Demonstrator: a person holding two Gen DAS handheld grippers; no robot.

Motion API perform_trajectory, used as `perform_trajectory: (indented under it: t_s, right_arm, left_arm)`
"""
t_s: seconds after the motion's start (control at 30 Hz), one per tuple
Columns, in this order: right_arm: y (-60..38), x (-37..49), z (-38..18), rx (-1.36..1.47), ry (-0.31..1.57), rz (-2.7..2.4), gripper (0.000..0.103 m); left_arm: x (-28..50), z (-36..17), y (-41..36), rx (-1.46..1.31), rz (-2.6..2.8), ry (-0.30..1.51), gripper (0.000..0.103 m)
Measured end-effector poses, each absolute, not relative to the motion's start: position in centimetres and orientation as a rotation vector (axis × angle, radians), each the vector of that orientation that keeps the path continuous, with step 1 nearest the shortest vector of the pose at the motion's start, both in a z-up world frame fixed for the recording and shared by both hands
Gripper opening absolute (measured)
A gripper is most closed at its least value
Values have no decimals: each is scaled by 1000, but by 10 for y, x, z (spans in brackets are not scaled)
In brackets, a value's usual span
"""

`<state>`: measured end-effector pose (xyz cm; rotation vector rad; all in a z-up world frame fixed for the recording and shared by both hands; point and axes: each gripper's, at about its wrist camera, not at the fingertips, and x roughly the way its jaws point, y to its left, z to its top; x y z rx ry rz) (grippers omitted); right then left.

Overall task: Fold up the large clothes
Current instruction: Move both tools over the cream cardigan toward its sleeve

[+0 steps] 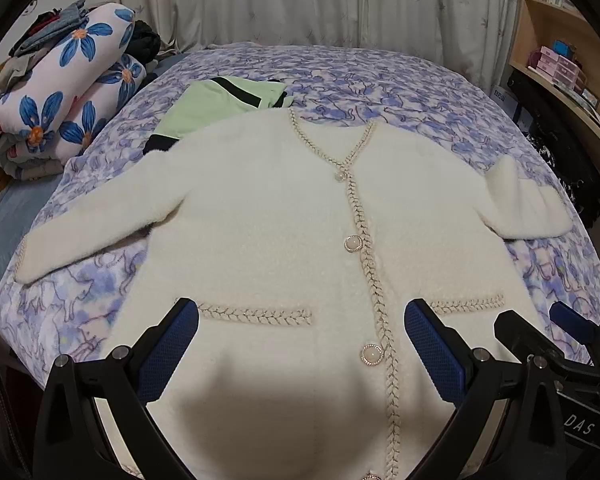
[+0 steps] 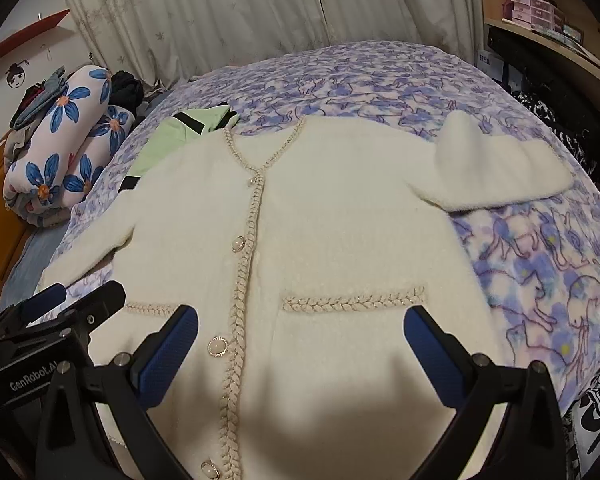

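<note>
Item, as I see it from my two wrist cameras: one cream cardigan [image 1: 268, 216], fluffy pile, laid flat and face-up on the bed, buttoned shut. V-neck and front placket edged in braided, leaf-like trim with a metallic thread; round pearl-like buttons [image 1: 353, 243] in sparkling rims; two trimmed pocket welts [image 1: 256, 315]. One sleeve [image 1: 100, 220] runs out straight; the other sleeve [image 2: 496, 172] is bent into a thick, blunt fold.

Beneath: a soft fleece blanket [image 1: 400, 84], purple-blue animal print. A pale green garment [image 1: 220, 100] with black bands lies partly under the cardigan's shoulder. A rolled quilt [image 1: 72, 92], blue flowers, sits beside the bed.

My left gripper [image 1: 300, 344] hovers over the hem, tongs wide, blue textured pads [image 1: 168, 352] holding nothing. My right gripper [image 2: 300, 344] is posed alike, just beside it, tongs wide and empty.
</note>
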<state>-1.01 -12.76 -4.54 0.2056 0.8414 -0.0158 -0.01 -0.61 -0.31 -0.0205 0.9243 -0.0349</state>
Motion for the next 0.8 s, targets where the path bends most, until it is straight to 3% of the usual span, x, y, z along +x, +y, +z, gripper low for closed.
perform_trajectory:
  t_s: [0.8]
  right_arm:
    - [-159,-8,-24,224,787,-7,103]
  left_arm:
    - [9,17,-36,8,-60,873,102]
